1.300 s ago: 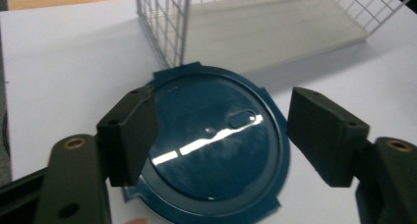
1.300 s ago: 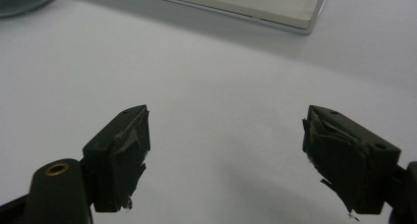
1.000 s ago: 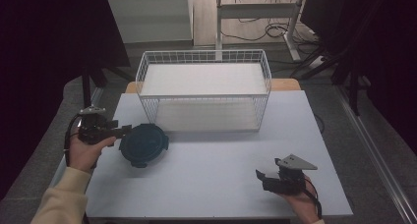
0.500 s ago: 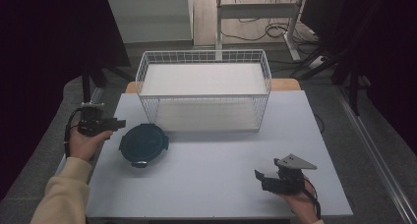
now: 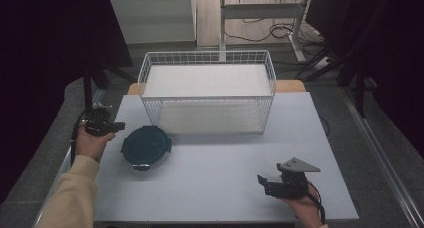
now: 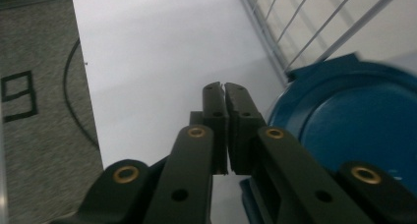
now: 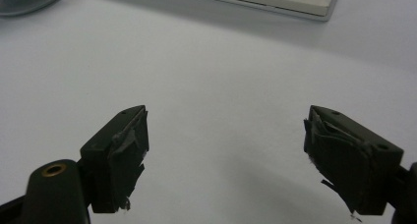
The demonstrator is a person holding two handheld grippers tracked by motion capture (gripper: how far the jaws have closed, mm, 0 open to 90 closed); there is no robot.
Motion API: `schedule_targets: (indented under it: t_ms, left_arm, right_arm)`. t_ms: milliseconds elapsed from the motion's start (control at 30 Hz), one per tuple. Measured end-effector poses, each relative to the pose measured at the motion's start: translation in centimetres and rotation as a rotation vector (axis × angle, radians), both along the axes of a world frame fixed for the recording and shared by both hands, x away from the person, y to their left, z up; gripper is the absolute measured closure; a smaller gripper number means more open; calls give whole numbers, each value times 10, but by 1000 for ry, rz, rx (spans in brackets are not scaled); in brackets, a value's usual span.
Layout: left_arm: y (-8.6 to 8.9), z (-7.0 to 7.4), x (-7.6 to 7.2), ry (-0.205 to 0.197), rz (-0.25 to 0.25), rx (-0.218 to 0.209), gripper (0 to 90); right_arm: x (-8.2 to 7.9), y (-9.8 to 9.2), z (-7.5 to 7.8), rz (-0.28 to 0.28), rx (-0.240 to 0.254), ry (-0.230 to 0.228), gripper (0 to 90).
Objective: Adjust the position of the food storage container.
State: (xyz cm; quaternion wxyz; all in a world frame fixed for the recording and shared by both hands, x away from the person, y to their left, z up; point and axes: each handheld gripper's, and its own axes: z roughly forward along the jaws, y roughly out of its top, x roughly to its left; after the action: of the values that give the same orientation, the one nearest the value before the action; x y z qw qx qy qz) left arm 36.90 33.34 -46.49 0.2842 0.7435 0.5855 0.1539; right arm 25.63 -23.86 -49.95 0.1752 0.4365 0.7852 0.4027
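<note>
L gripper (image 5: pixel 117 126) sits at the table's left edge, jaws just squeezed together w/ nothing between them, just beside the blue lid (image 5: pixel 145 147). R gripper (image 5: pixel 263 183) rests near the front right, jaws apart, empty. The lid lies flat on the white table (image 5: pixel 215 168), in front of the wire basket (image 5: pixel 207 95). Looks like stiff, light plastic, prob. smooth and a bit slippery. Best hold imo: the rim or a side tab (image 5: pixel 141 167), since it's too flat to pinch elsewhere.

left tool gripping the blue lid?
No, the left tool has its jaws shut together on nothing, beside the blue lid.
</note>
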Motion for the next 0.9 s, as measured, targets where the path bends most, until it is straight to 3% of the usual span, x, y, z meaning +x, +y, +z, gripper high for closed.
schedule_targets:
  t_ms: [233, 467, 500, 533, 633, 800, 900]
  left_arm:
    - [-9, -11, 6, 15, -34, 47, 882]
    - [-13, -13, 5, 40, -77, 31, 891]
    - [-16, -14, 4, 33, -99, 49, 896]
    - [-24, -16, 3, 29, -107, 130, 898]
    - [-25, -15, 2, 33, -103, 131, 898]
    - [-22, -17, -2, 38, -94, 74, 899]
    - [-26, -16, -5, 36, -93, 85, 899]
  right_arm:
    - [0, 0, -1, 0, 7, 8, 166]
    - [1, -1, -1, 3, 11, 14, 167]
    - [1, -1, -1, 2, 11, 14, 167]
    - [1, -1, -1, 3, 12, 15, 168]
    - [1, 0, -1, 8, 15, 14, 168]
    - [1, 1, -1, 11, 10, 17, 168]
    - [1, 1, -2, 9, 13, 16, 168]
